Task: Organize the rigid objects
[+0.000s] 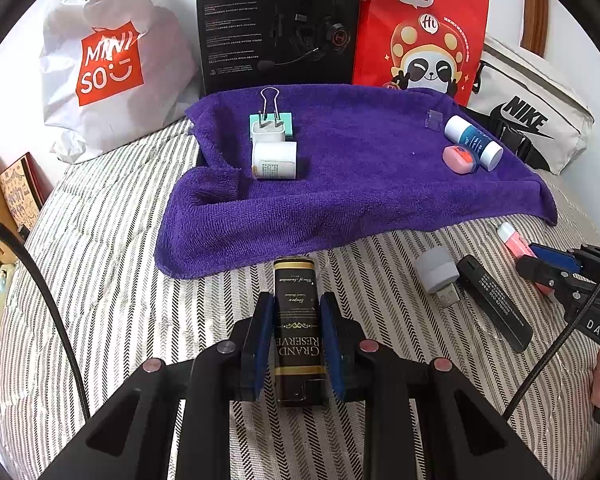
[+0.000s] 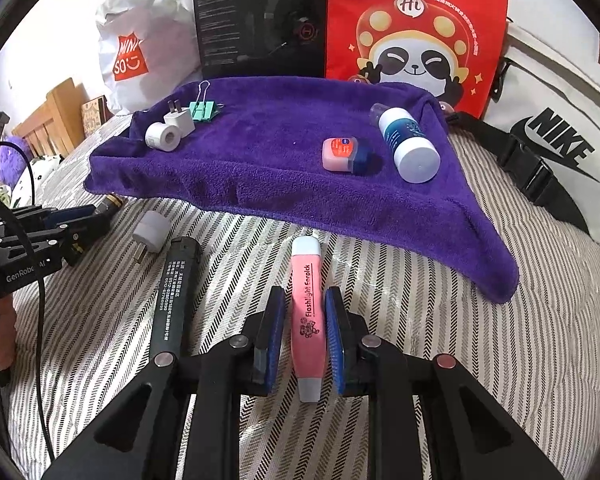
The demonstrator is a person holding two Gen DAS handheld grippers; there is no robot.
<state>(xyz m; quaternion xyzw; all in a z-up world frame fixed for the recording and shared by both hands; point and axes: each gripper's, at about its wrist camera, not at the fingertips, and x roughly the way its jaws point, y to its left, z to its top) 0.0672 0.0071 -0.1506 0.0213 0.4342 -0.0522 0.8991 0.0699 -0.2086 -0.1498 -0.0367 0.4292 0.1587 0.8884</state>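
A bed with a striped cover (image 1: 100, 280) carries the work here, with a purple towel (image 1: 360, 184) spread toward the back, in front of shopping bags and a black headset box (image 1: 278, 20). On the towel sit two groups: a charger plug (image 1: 266, 130), a white roll (image 1: 275, 160) and a green binder clip (image 1: 271, 114) on one side, a small pink jar (image 1: 460, 159) and a white-and-blue bottle (image 1: 474, 142) on the other. Still on the bare cover are a grey USB adapter (image 1: 436, 272) and a long black stick (image 1: 494, 302). The left gripper (image 1: 296, 344) brackets a black-and-gold lighter (image 1: 296, 320); its pads look to be touching the sides, though I cannot tell whether it is truly clamped. The right gripper (image 2: 304, 336) straddles a pink flashlight (image 2: 308, 312) with a visible gap on both sides, so it is not yet closed on it. The risk, as I judge it, is slippage: both items are slim and smooth and lie on soft bedding, so a lift with too little squeeze could let them tilt or drop. The flashlight's rounded body could also roll sideways as the pads close unevenly.
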